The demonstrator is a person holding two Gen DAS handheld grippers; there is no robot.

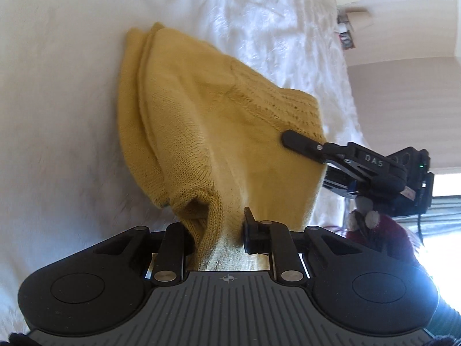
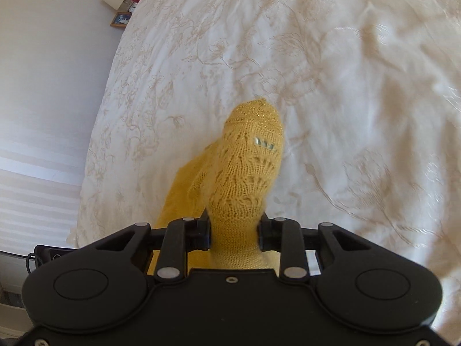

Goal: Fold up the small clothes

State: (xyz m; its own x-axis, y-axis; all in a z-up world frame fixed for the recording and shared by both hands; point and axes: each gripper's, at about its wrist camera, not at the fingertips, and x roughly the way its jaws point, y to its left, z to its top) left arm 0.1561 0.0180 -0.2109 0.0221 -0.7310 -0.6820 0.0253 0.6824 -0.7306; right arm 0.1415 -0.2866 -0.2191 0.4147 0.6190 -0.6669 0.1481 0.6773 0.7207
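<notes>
A small mustard-yellow knitted garment (image 1: 201, 121) hangs lifted above a white bedspread (image 1: 57, 86). My left gripper (image 1: 216, 230) is shut on a bunched edge of it, the knit pinched between the fingers. My right gripper (image 2: 234, 232) is shut on another part, a lacy patterned end (image 2: 247, 161) that sticks up past the fingers. In the left wrist view the right gripper (image 1: 299, 141) shows at the right, clamped on the garment's far edge. The garment's lower end rests on the bed.
The bedspread (image 2: 317, 57) is white with a pale floral pattern and is wrinkled. The bed's edge (image 2: 95, 144) runs along the left, with a white wall beyond. A lamp and picture frames (image 2: 121, 3) stand at the far corner. A bright window (image 1: 443, 184) is at right.
</notes>
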